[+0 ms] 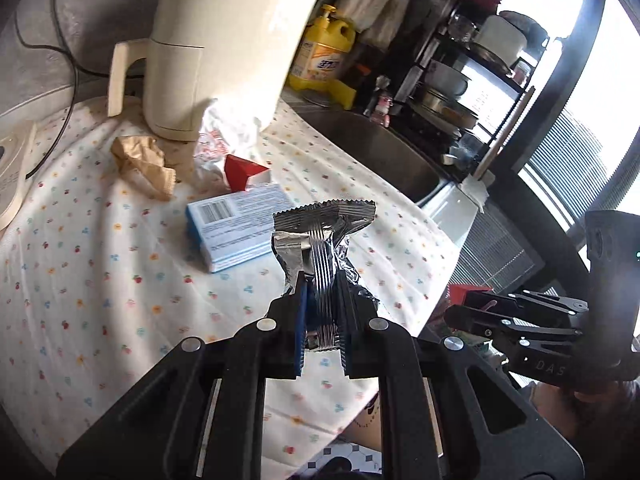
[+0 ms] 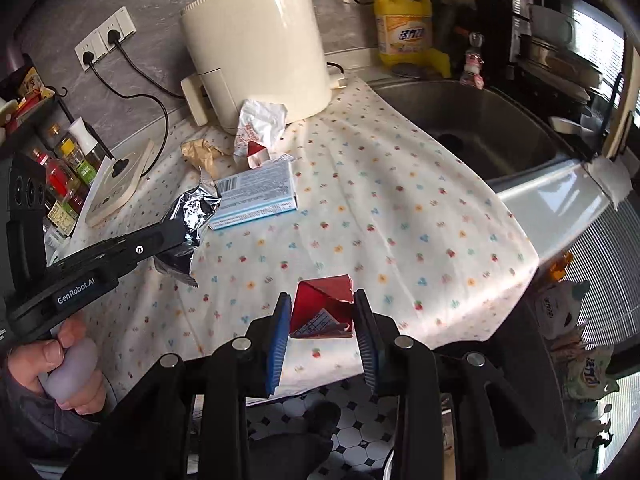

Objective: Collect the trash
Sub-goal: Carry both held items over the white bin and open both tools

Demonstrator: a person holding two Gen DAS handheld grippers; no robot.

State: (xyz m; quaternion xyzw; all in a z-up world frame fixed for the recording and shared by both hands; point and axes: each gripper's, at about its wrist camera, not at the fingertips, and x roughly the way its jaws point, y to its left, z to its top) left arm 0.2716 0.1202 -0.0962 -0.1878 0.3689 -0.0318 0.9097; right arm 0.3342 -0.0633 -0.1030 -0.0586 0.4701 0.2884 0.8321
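Ahead of both tools, on the floral-clothed bench, lie a blue box, a crumpled brown paper, a white wrapper and a small red-and-white carton, all before a cream appliance; a sink lies to the right. The left hand-held gripper is clamped tight on a crinkled silver foil wrapper standing up from its tips. The right hand-held gripper, partly closed, pinches a creased red carton between its blue pads.

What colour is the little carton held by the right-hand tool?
Red carton, with a paler printed patch inside; the right wrist view shows it best.
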